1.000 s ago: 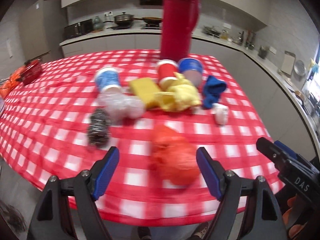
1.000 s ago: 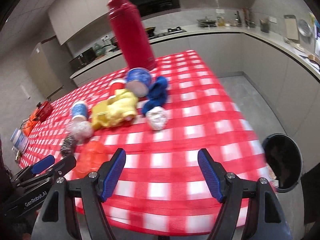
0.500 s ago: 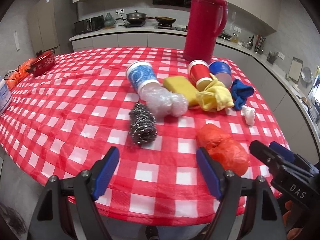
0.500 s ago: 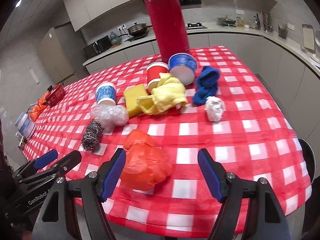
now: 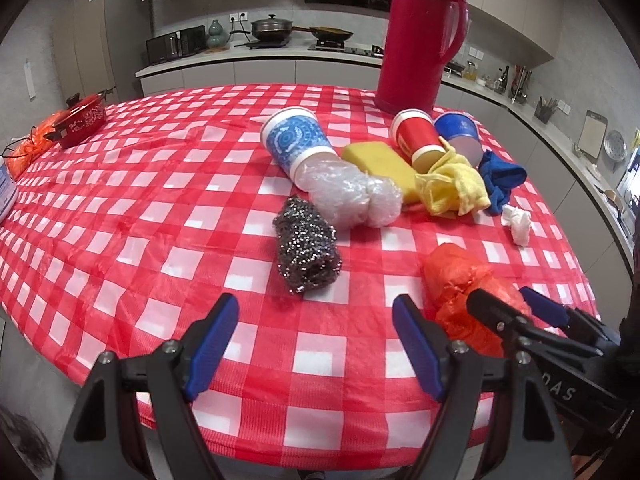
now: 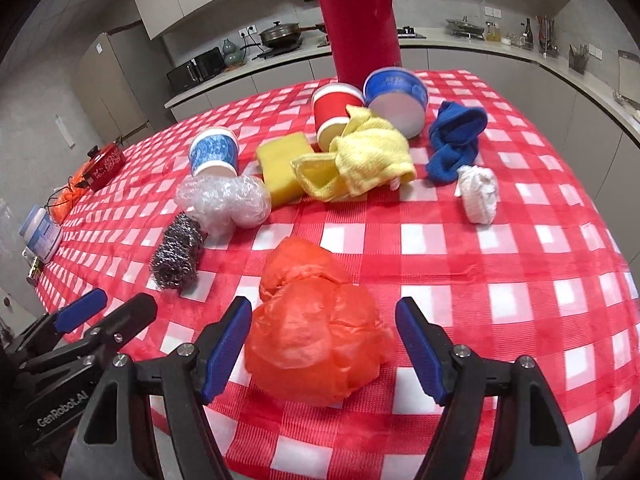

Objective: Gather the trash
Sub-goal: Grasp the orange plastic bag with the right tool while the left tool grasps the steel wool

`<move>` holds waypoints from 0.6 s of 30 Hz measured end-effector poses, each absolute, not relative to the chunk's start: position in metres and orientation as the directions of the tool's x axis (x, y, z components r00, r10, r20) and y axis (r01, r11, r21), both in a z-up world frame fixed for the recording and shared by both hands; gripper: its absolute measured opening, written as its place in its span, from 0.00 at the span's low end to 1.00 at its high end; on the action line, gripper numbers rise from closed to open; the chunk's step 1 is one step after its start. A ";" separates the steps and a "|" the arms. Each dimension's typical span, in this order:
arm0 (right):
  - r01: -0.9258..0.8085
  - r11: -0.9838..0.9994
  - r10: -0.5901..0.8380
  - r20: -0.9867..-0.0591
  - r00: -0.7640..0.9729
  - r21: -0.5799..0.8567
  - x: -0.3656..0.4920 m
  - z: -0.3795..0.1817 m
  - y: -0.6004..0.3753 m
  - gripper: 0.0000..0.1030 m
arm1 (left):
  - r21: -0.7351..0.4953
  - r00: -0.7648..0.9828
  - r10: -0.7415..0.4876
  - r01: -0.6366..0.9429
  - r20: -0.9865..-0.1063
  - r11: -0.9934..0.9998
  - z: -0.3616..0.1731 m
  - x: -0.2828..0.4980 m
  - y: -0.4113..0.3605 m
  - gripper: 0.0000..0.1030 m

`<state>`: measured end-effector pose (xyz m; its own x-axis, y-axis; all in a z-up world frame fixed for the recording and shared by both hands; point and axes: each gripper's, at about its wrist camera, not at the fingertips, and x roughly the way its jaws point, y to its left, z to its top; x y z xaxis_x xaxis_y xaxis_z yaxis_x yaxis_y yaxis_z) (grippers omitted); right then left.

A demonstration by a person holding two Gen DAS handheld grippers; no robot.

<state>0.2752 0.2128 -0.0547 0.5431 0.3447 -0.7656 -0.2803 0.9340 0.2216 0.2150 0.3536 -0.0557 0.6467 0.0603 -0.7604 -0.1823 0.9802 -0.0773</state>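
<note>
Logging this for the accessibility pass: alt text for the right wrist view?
Open right tongs straddle a crumpled orange plastic bag on a red checked tablecloth. Behind it lie a steel wool scourer, clear plastic wrap, paper cups, a yellow cloth and a white tissue wad.

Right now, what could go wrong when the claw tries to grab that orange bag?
1. The orange plastic bag is crumpled and puffy, so the open right gripper might pinch only a loose fold and let it slip.
2. It lies near the table edge, so a nudge could push it off.
3. The left gripper sits close by, so the two could bump.
</note>
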 end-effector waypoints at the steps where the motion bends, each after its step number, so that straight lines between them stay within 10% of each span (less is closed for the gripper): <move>1: -0.281 0.933 0.346 -0.767 0.540 0.223 0.276 -0.057 0.214 0.74 | -0.078 0.646 0.058 -0.180 -0.761 0.981 -0.057 0.216 0.355 0.78; 4: -0.291 0.928 0.357 -0.770 0.528 0.231 0.277 -0.063 0.218 0.74 | -0.081 0.641 0.052 -0.176 -0.766 0.981 -0.061 0.219 0.357 0.78; 7: -0.309 0.916 0.388 -0.765 0.515 0.257 0.277 -0.066 0.220 0.41 | -0.084 0.637 0.050 -0.179 -0.769 0.980 -0.063 0.222 0.360 0.78; 18: -0.263 0.931 0.366 -0.687 0.628 0.255 0.283 -0.035 0.204 0.36 | -0.075 0.639 0.060 -0.182 -0.767 0.980 -0.068 0.249 0.370 0.78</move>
<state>0.2829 0.2039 -0.0352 0.6285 0.3655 -0.6866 -0.2626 0.9306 0.2550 0.2490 0.3697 -0.0677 0.6393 0.0602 -0.7666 -0.1822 0.9804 -0.0749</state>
